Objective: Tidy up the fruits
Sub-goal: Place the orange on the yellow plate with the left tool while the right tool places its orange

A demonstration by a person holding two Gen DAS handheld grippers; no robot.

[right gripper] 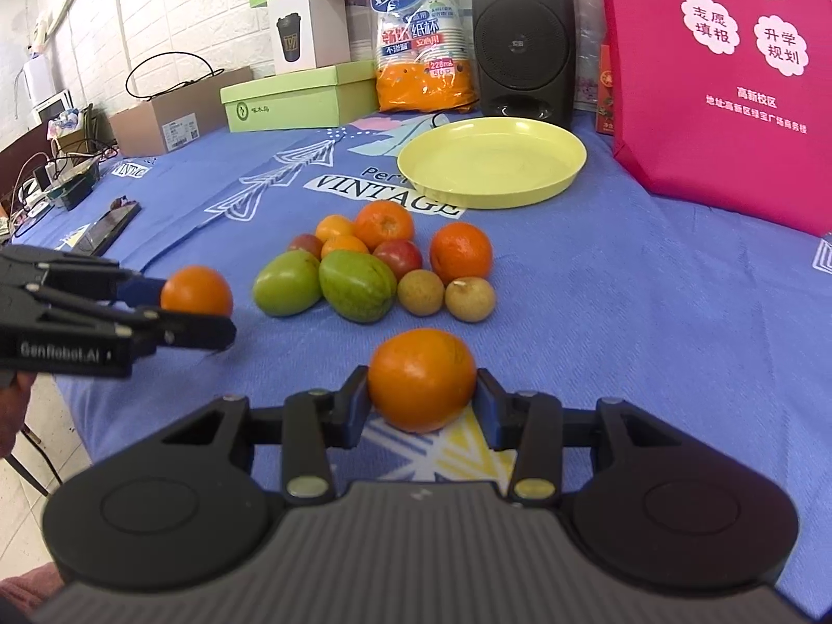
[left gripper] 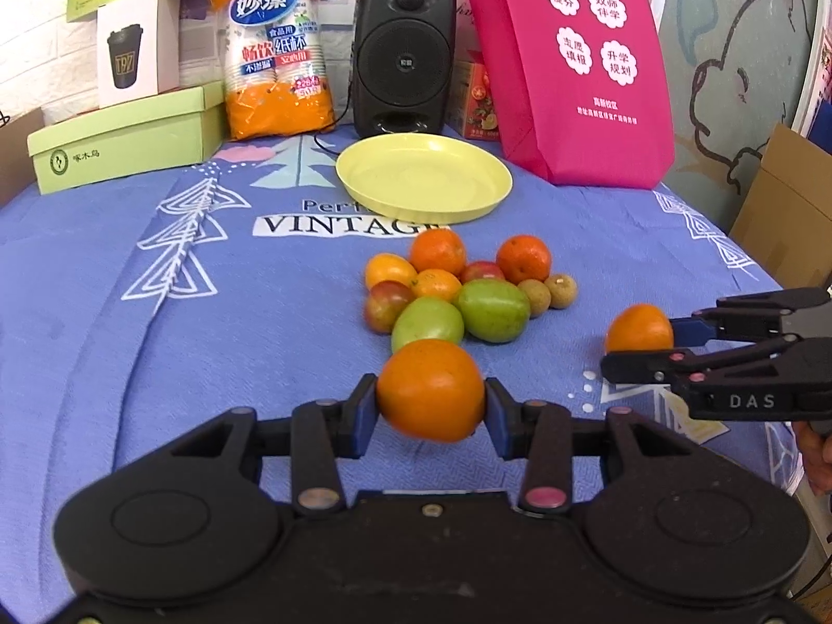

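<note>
— Fruit sits in a loose pile (left gripper: 447, 286) on the blue tablecloth (left gripper: 208, 322), just in front of the yellow plate (left gripper: 422, 177). What is in it?

— Two green fruits (left gripper: 457, 317) at the near edge, touching each other; behind them small oranges (left gripper: 438, 250), reddish fruits (left gripper: 387, 304), and two brown longans (left gripper: 548, 291) on the right side.

— And the grippers?

— The left gripper (left gripper: 430, 399) pinches an orange (left gripper: 430, 390) between its blue pads, on the near side of the pile. The right gripper (right gripper: 422, 396) likewise clamps a second orange (right gripper: 421, 377), off to the pile's right.

— Is anything on the plate?

— Nothing; it lies apart from the pile, near the black speaker (left gripper: 404, 52).

— What stands around it?

— A pink bag (left gripper: 572, 67) to the right, an orange pack of paper cups (left gripper: 275, 52) and a green box (left gripper: 125, 140) to the left.
</note>
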